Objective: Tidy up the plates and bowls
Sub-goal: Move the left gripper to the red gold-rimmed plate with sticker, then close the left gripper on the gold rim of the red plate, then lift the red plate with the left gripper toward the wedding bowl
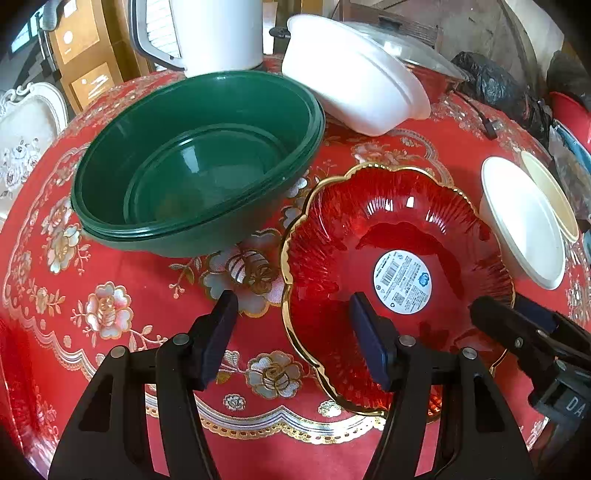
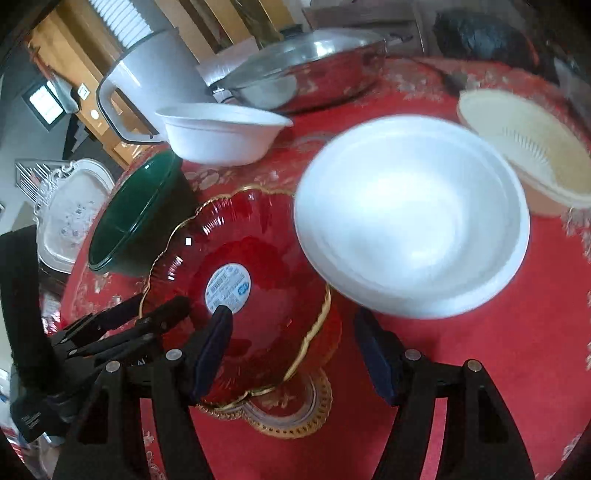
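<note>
A red glass bowl with a gold scalloped rim (image 1: 399,258) (image 2: 236,291) sits on the red tablecloth, a round label inside it. A stack of green bowls (image 1: 199,162) (image 2: 136,214) stands to its left. White bowls (image 2: 413,214) (image 1: 524,225) sit to its right; another white bowl (image 1: 354,74) (image 2: 221,133) is further back. My left gripper (image 1: 295,332) is open, straddling the red bowl's left rim. My right gripper (image 2: 295,343) is open, straddling its right rim; it also shows in the left wrist view (image 1: 517,321).
A white jug (image 1: 207,29) (image 2: 155,77) and a lidded steel pan (image 2: 303,70) stand at the back. A cream strainer basket (image 2: 528,147) sits at the right. A dark bag (image 1: 495,88) lies at the far right. A white chair (image 1: 26,129) stands beyond the table's left edge.
</note>
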`<control>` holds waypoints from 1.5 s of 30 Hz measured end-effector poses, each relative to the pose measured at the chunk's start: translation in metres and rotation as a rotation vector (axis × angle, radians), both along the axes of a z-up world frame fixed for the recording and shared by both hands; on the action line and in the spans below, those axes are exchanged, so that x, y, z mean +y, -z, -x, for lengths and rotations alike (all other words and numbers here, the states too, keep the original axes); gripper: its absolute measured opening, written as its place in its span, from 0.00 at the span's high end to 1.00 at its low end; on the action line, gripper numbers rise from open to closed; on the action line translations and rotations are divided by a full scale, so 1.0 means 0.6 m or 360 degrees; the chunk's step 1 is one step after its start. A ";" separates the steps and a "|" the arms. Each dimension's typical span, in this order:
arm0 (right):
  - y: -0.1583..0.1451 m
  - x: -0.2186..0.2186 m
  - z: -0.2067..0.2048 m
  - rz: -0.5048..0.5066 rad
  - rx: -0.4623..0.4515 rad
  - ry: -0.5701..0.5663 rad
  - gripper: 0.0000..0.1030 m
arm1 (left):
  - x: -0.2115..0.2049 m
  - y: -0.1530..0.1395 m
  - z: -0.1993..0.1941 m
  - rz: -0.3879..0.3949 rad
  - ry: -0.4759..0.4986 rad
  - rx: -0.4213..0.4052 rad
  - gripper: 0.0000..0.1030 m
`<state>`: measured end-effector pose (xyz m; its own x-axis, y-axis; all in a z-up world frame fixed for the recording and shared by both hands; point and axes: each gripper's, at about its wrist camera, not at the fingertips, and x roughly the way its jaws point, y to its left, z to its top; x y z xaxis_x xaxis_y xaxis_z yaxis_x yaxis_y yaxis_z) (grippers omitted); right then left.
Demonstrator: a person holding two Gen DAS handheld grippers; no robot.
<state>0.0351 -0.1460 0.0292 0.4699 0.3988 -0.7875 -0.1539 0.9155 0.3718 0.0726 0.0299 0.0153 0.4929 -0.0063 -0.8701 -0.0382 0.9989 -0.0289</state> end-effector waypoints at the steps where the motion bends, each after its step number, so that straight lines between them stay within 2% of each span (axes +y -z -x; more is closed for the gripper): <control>1: 0.000 0.000 0.000 0.0014 -0.0005 0.0004 0.34 | 0.000 0.001 0.000 0.0005 -0.0003 0.0000 0.38; 6: -0.003 0.008 -0.006 0.0074 -0.0031 -0.0004 0.35 | -0.009 0.002 -0.003 0.0009 0.0016 -0.0004 0.38; 13: 0.002 0.013 -0.023 0.0079 -0.0051 -0.0052 0.70 | -0.025 0.002 -0.002 0.0025 0.0099 -0.0017 0.39; 14: 0.002 0.013 -0.024 0.0083 -0.0053 -0.0049 0.73 | -0.027 0.001 -0.002 0.0025 0.0113 -0.0023 0.46; 16: 0.003 0.013 -0.026 0.0093 -0.0057 -0.0051 0.75 | -0.029 0.000 -0.003 0.0025 0.0109 -0.0022 0.48; 18: 0.003 0.014 -0.023 0.0106 -0.0064 -0.0049 0.76 | -0.025 -0.001 -0.003 0.0019 0.0086 -0.0030 0.58; 21: 0.000 0.021 -0.018 0.0176 -0.0087 -0.0050 0.76 | -0.014 -0.003 -0.001 0.0035 0.0070 -0.0030 0.68; 36: -0.014 0.045 0.030 0.0388 -0.0213 -0.0022 0.74 | -0.006 -0.015 0.051 0.0048 0.0094 -0.0054 0.69; 38: -0.015 0.049 0.038 0.0383 -0.0210 -0.0030 0.73 | -0.004 -0.010 0.054 0.0047 0.0101 -0.0019 0.69; 40: -0.013 0.050 0.042 0.0375 -0.0189 -0.0047 0.72 | 0.008 -0.004 0.053 0.0119 0.0068 0.0017 0.69; 44: -0.005 0.042 0.039 0.0281 -0.0149 -0.0070 0.72 | 0.010 -0.004 0.051 0.0124 0.0058 0.0016 0.69; 45: -0.004 0.040 0.037 0.0257 -0.0140 -0.0069 0.72 | 0.011 -0.004 0.050 0.0124 0.0056 0.0014 0.66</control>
